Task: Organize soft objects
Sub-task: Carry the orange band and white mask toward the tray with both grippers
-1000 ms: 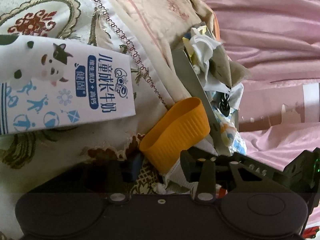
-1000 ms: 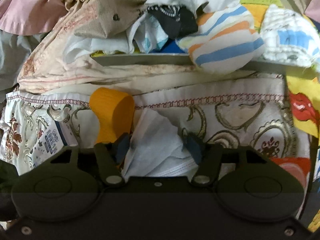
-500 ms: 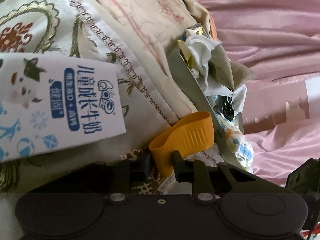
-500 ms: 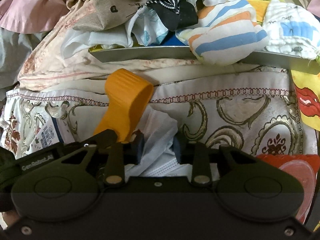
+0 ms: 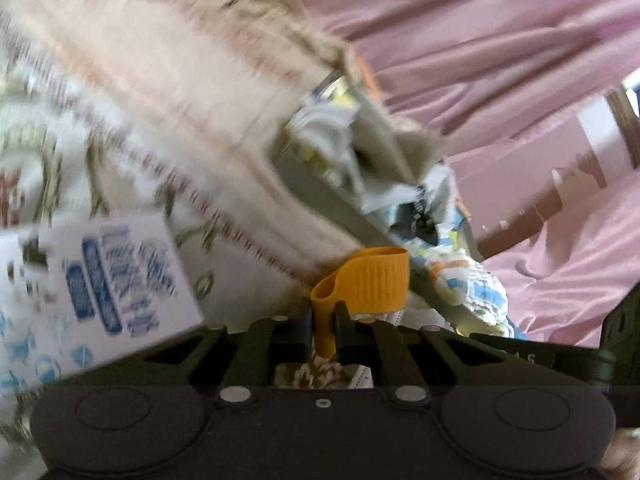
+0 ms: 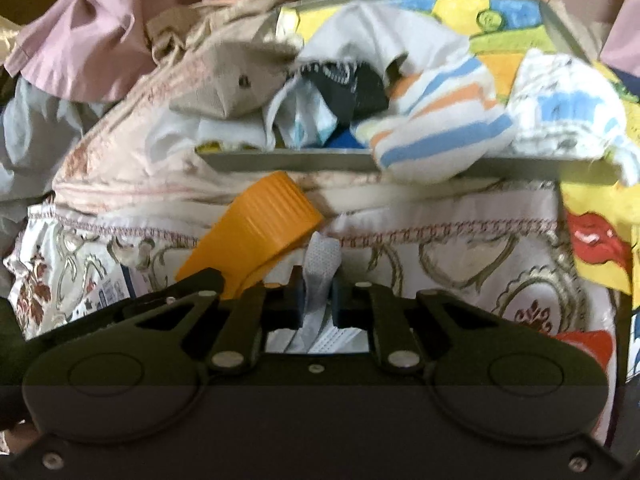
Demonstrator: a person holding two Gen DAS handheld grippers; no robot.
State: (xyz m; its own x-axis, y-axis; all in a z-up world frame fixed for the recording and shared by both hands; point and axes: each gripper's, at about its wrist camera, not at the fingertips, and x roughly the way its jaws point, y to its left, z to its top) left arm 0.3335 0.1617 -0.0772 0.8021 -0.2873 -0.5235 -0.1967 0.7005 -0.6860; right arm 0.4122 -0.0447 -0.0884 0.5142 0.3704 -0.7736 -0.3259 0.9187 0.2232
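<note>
Milk carton (image 5: 100,280) shows only on my left wrist view, white with blue print, blurred, lying on the embroidered bedspread (image 5: 132,168) at the far left. Moving right in that view, my left gripper (image 5: 323,322) has its fingers pinched together on the flattened end of the orange ribbed sleeve (image 5: 368,280) (a soft, rubbery-looking loop, its free end standing up and open). Beyond it runs the grey rim of the bin (image 5: 320,196), crammed with crumpled cloths, and further right pink satin fabric (image 5: 500,60) fills the frame.

From my right wrist view I see what the left one cannot: the bin (image 6: 288,159) face on, its inside printed in yellow and blue cartoon panels, with a tan cloth (image 6: 228,88), a black sock (image 6: 352,84), a striped sock (image 6: 436,120) drooping over the front rim, and a white-and-blue cloth (image 6: 568,120) at the right corner. Left of centre the same orange sleeve (image 6: 256,228) leans up toward the rim, with the left tool's dark frame reaching in beneath it. My right gripper (image 6: 316,294) has its fingers clamped on a white face mask (image 6: 320,264), its pleated, woven-textured body bunched between them. Bare bedspread lies open to the right, below the rim.
</note>
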